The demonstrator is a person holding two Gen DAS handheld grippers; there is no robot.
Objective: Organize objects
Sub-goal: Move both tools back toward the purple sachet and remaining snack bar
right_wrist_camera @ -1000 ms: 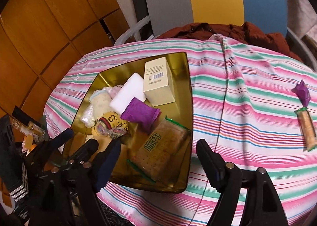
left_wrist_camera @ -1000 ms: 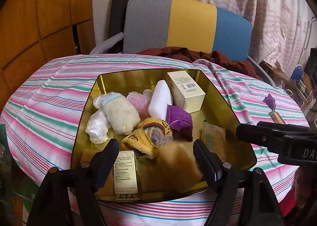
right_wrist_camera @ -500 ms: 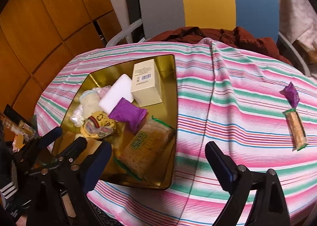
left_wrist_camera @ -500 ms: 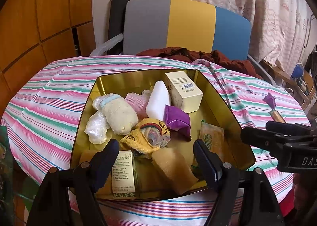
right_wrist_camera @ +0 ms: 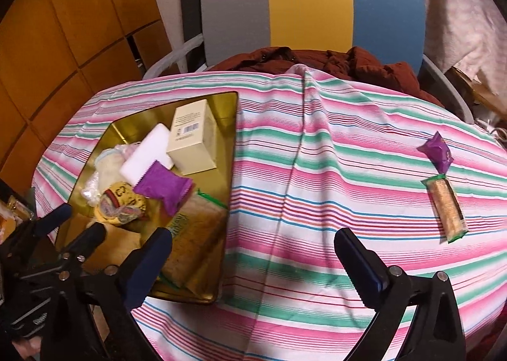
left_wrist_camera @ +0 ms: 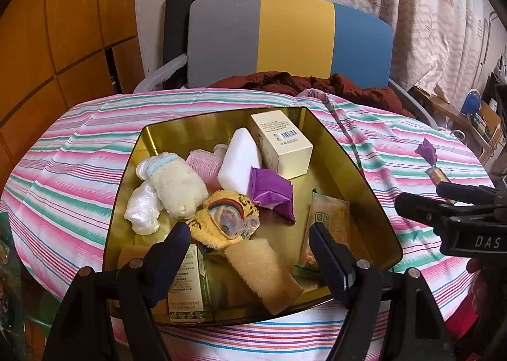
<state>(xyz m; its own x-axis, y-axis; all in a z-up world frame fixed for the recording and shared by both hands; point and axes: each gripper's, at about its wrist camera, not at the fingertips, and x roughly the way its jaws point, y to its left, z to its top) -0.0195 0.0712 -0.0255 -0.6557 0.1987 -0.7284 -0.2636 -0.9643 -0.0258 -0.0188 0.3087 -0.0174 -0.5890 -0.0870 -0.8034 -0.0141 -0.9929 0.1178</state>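
Striped cloth in pink, green and white covers the round table (right_wrist_camera: 317,171), and everything of the task lies on it. Nearest to the cameras, the left gripper (left_wrist_camera: 248,253) hangs over the near end of the gold tin (left_wrist_camera: 374,202) with its jaws wide and nothing between them. The right gripper (right_wrist_camera: 253,261) is also spread wide and empty, above bare cloth just beside the right wall of the tin.

Inside the tin, at the near edge, lie a tan sponge (left_wrist_camera: 263,272) and a small printed carton (left_wrist_camera: 187,291). Behind them are a yellow cloth bundle (left_wrist_camera: 221,218), a biscuit packet (left_wrist_camera: 326,221) and a purple sachet (left_wrist_camera: 269,190). Further back stand a white soap-like block (left_wrist_camera: 239,161) and a cream box (left_wrist_camera: 280,142).

Well apart, on the right side of the table, a wrapped snack bar (right_wrist_camera: 446,209) and a second purple packet (right_wrist_camera: 437,152) wait outside the tin, almost touching each other. I judge these two are next to be collected.

The risk is in this closeness: wide jaws may push one packet away while taking the other. The cloth has a raised fold (right_wrist_camera: 301,126), so it can slide or bunch under a low approach. The tin is crowded, so a dropped item may land on the pile and slip out
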